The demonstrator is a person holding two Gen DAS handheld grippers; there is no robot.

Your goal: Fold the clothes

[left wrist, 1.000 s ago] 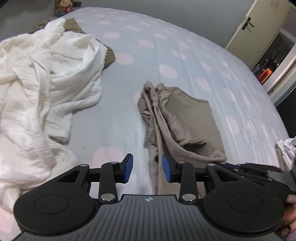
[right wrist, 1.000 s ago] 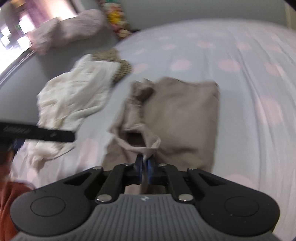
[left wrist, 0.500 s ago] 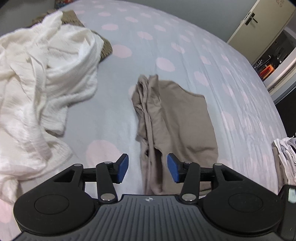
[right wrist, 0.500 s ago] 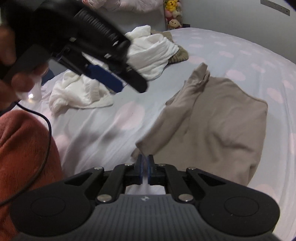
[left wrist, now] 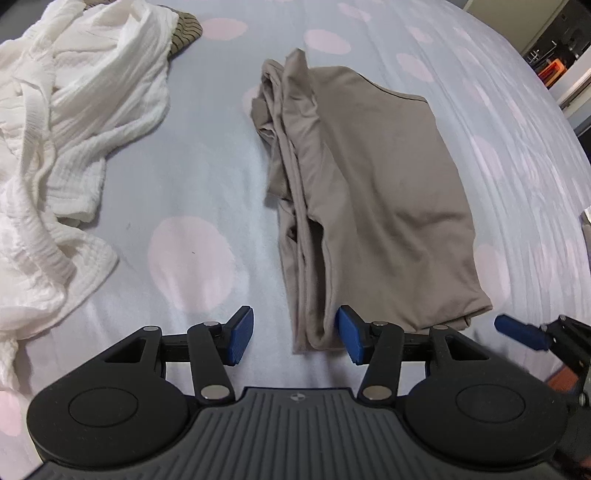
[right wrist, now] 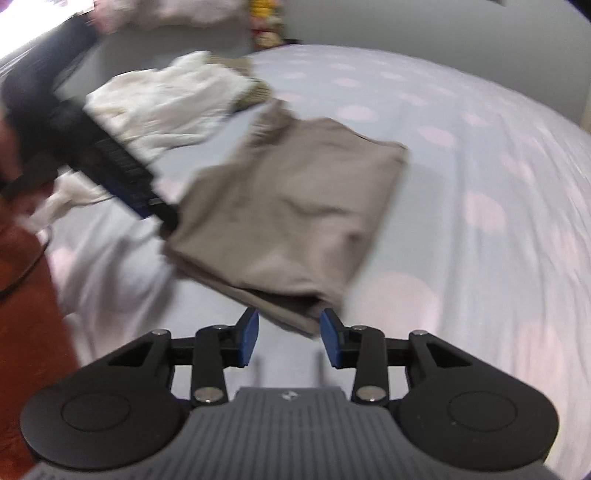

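A taupe garment [left wrist: 373,192] lies folded lengthwise on the bed, its bunched edge on the left. My left gripper [left wrist: 293,338] is open, with the garment's near left corner between its blue pads. In the right wrist view the same garment [right wrist: 291,206] lies flat. My right gripper [right wrist: 288,338] is open and empty, its pads on either side of the garment's near corner. The right gripper's blue fingertip [left wrist: 521,336] shows at the left view's right edge. The left gripper's body [right wrist: 122,166] crosses the right view at left.
A crumpled white garment [left wrist: 62,140] lies on the bed's left, over a brown striped item [left wrist: 186,29]. The bedsheet [left wrist: 192,258] is pale blue with pink dots. A doorway [left wrist: 554,55] is at far right. An orange-red sleeve [right wrist: 26,314] is at left.
My right gripper has opened and let go of the taupe garment, which now lies flat. My left gripper has moved in around the garment's near left corner and opened wider.
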